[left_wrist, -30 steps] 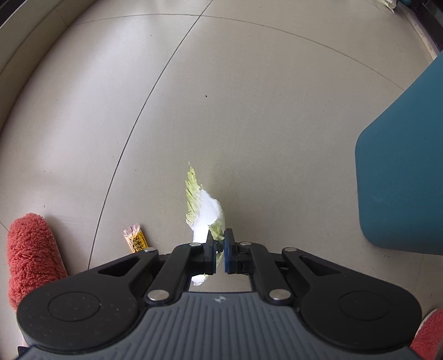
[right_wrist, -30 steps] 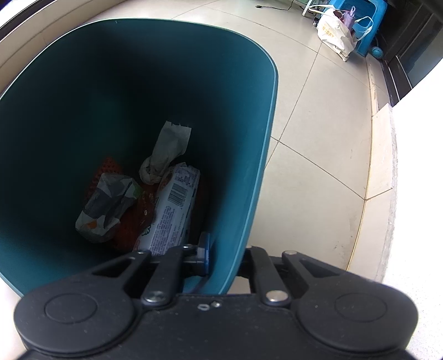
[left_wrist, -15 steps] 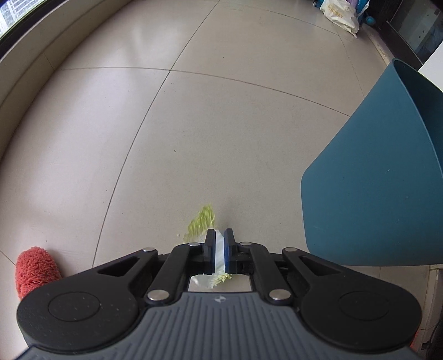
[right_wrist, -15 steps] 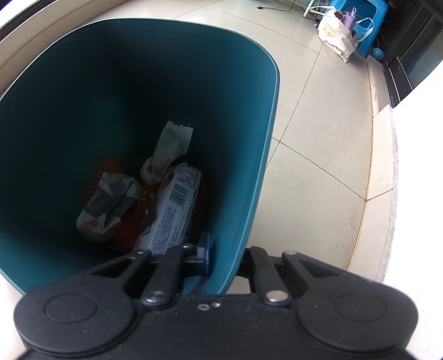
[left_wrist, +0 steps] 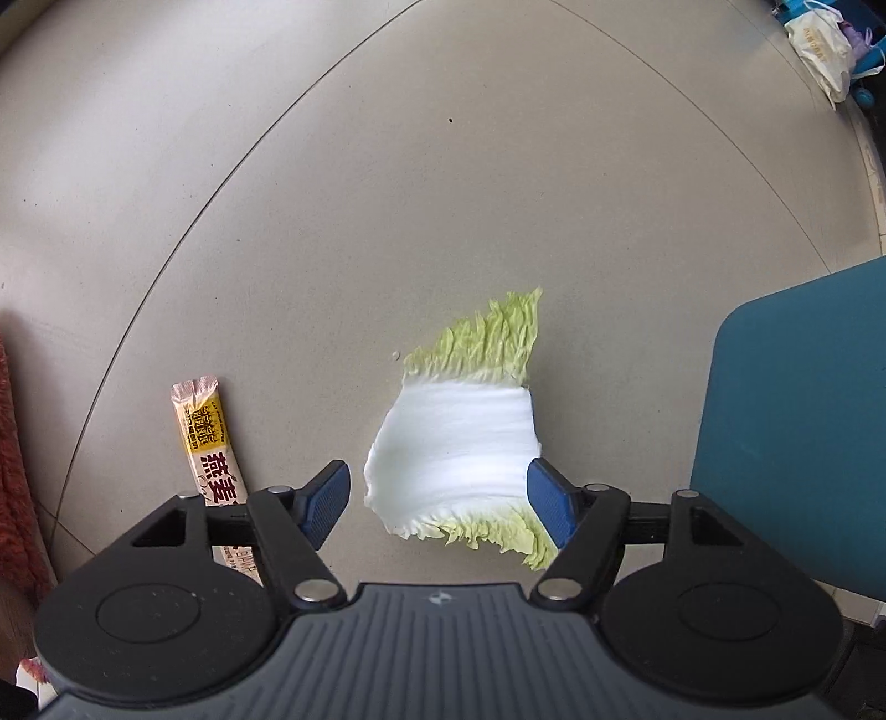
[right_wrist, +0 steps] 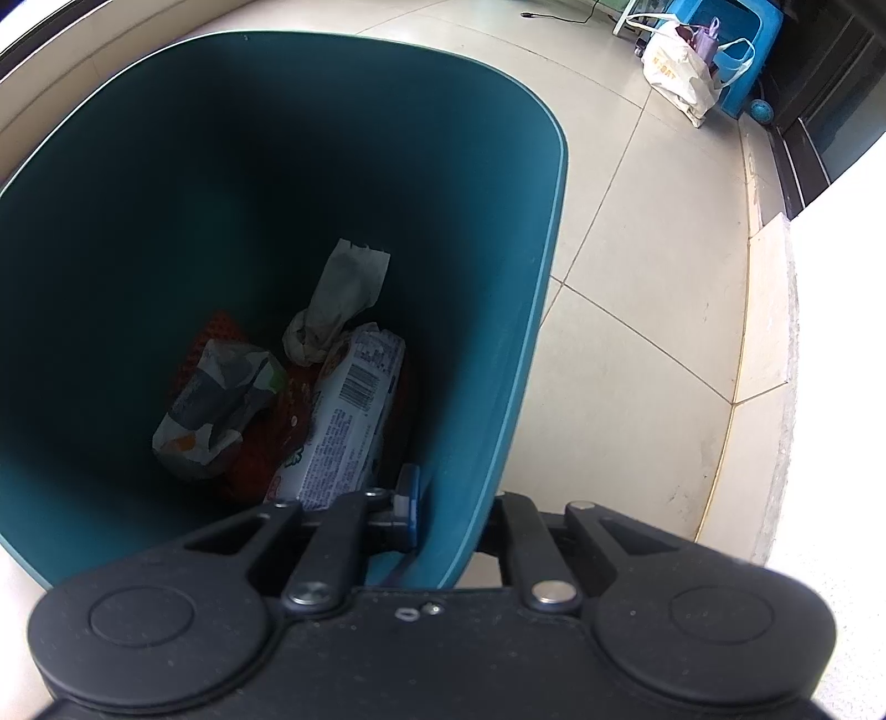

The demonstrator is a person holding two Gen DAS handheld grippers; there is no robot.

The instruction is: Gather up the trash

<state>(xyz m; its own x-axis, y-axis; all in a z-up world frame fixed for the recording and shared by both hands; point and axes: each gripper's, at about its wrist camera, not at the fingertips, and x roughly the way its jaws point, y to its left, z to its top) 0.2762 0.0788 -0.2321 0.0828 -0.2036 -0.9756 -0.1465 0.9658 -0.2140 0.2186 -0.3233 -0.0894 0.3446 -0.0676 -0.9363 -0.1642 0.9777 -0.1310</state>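
Observation:
A cabbage leaf (left_wrist: 459,443), white with pale green edges, lies on the floor between the open fingers of my left gripper (left_wrist: 440,501). A yellow snack wrapper (left_wrist: 209,443) lies on the floor just left of it. The teal trash bin (left_wrist: 797,437) stands at the right. My right gripper (right_wrist: 448,512) is shut on the bin's wall (right_wrist: 498,387), one finger inside and one outside. Inside the bin lie a white packet with a barcode (right_wrist: 346,421), a crumpled tissue (right_wrist: 338,302) and other wrappers (right_wrist: 216,404).
A red fluffy slipper (left_wrist: 16,487) is at the left edge. A white bag (right_wrist: 678,75) and a blue stool (right_wrist: 736,50) stand far off by a dark doorway. A raised tile ledge (right_wrist: 769,310) runs along the right of the bin.
My left gripper held the cabbage leaf shut and lifted. Now its fingers are open and the leaf lies on the floor between them. The right gripper and bin have not moved.

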